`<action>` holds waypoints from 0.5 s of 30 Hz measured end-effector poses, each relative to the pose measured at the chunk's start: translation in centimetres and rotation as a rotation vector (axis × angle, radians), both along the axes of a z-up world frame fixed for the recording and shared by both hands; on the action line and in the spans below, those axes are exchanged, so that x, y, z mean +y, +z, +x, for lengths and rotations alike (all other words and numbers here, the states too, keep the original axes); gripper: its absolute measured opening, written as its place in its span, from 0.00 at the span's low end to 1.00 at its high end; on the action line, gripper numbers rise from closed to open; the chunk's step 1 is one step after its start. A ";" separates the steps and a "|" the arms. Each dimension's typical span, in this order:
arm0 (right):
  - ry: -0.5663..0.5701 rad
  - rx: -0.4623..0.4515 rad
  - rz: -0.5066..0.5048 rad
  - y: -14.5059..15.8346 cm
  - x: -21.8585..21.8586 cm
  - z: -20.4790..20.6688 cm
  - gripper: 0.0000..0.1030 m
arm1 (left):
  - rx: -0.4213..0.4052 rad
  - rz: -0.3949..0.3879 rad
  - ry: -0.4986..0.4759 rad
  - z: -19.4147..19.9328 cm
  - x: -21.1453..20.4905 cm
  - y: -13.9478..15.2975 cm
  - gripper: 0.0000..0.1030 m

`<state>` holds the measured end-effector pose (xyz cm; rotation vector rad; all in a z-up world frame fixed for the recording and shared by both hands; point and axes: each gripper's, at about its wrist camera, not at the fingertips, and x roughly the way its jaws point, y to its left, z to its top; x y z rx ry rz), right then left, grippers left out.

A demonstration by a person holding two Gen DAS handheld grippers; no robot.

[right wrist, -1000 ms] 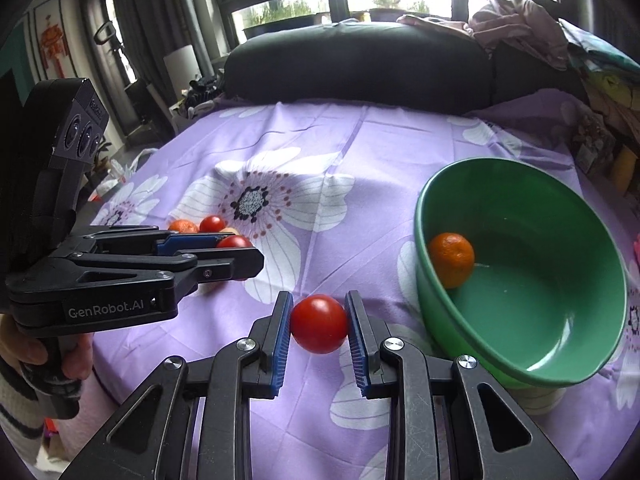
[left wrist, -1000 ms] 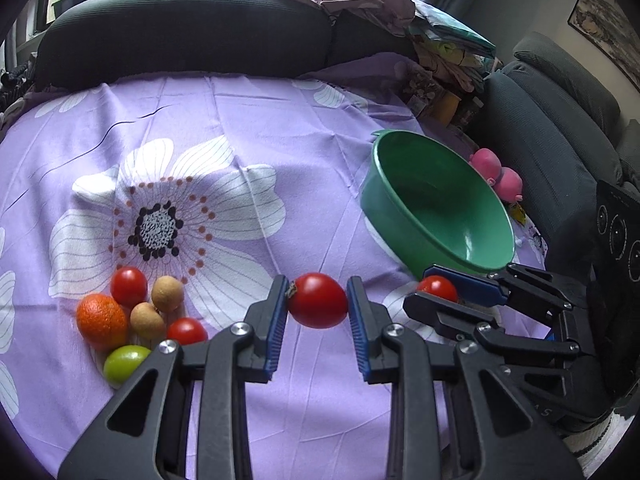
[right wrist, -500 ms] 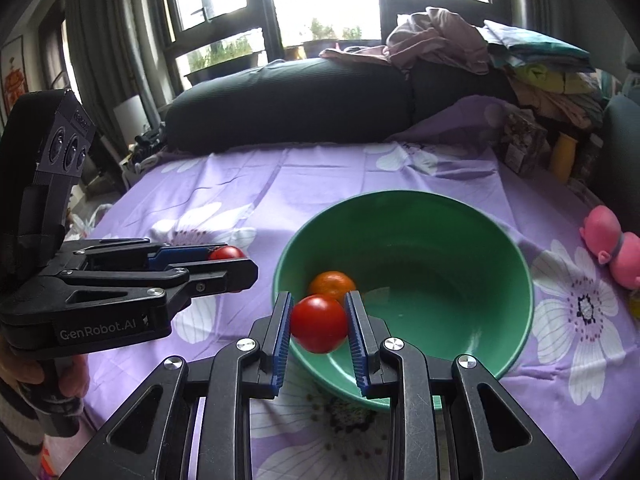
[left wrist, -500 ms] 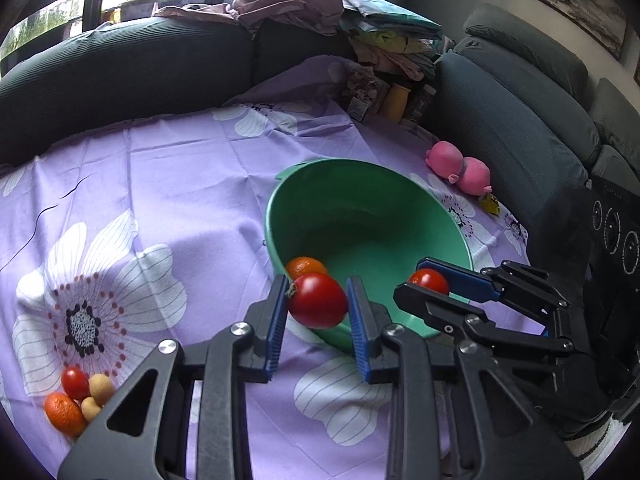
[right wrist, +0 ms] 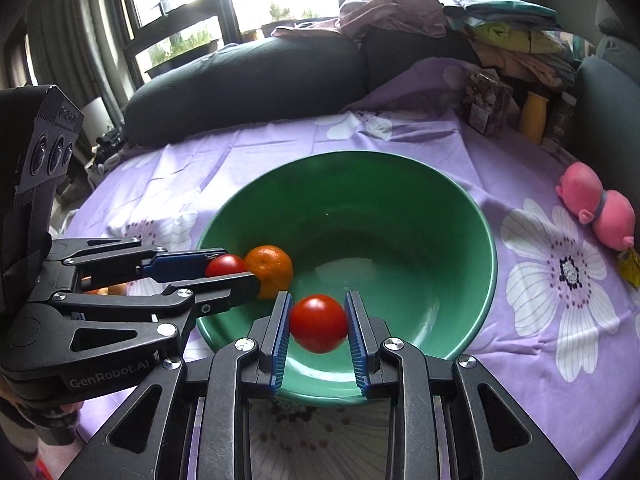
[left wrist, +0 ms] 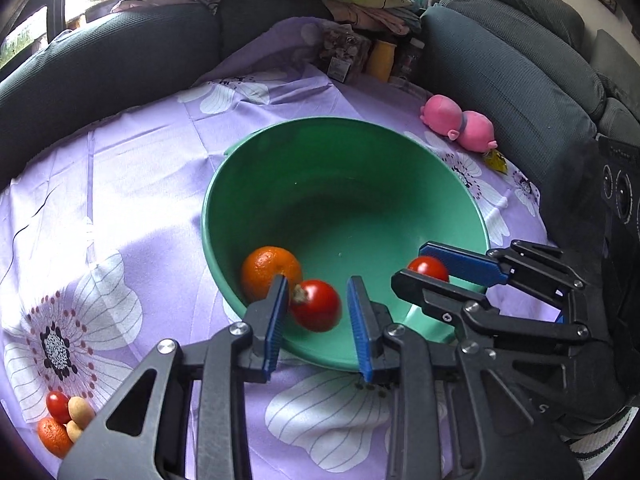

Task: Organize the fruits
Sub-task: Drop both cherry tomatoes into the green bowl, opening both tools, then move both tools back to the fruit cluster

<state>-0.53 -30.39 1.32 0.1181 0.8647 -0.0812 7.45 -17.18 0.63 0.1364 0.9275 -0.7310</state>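
Observation:
A green bowl [left wrist: 340, 122] [right wrist: 360, 155] stands on the purple flowered cloth with one orange [left wrist: 271, 270] [right wrist: 270, 266] inside, against its left wall. Both grippers hang over the bowl's near rim, side by side. My left gripper [left wrist: 317, 280] [right wrist: 240, 269] has its jaws slightly apart. A red tomato [left wrist: 316, 306] sits loose between them, with a gap at the right pad. My right gripper [right wrist: 317, 296] [left wrist: 416, 266] is shut on a second red tomato [right wrist: 318, 324] [left wrist: 428, 268].
A small fruit pile [left wrist: 60, 420] of a tomato, an orange and tan fruits lies at the cloth's near left. A pink pig toy [left wrist: 460, 124] [right wrist: 596, 208] lies right of the bowl. Dark sofa cushions [right wrist: 248, 80] and stacked clothes ring the far side.
Both grippers swung right from over the cloth to over the bowl, each with its tomato. The left tomato has tilted and come off the right pad.

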 end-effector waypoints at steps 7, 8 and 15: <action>-0.042 -0.034 0.028 1.1 -1.3 -0.9 0.28 | -0.014 -0.070 0.050 -0.1 1.7 1.6 0.69; -0.050 -0.041 0.030 1.3 -1.5 -1.1 0.28 | -0.019 -0.080 0.060 -0.2 2.2 2.0 0.70; -0.081 -0.077 0.037 2.8 -2.1 -2.1 0.28 | -0.029 -0.122 0.185 -1.2 7.8 3.3 0.80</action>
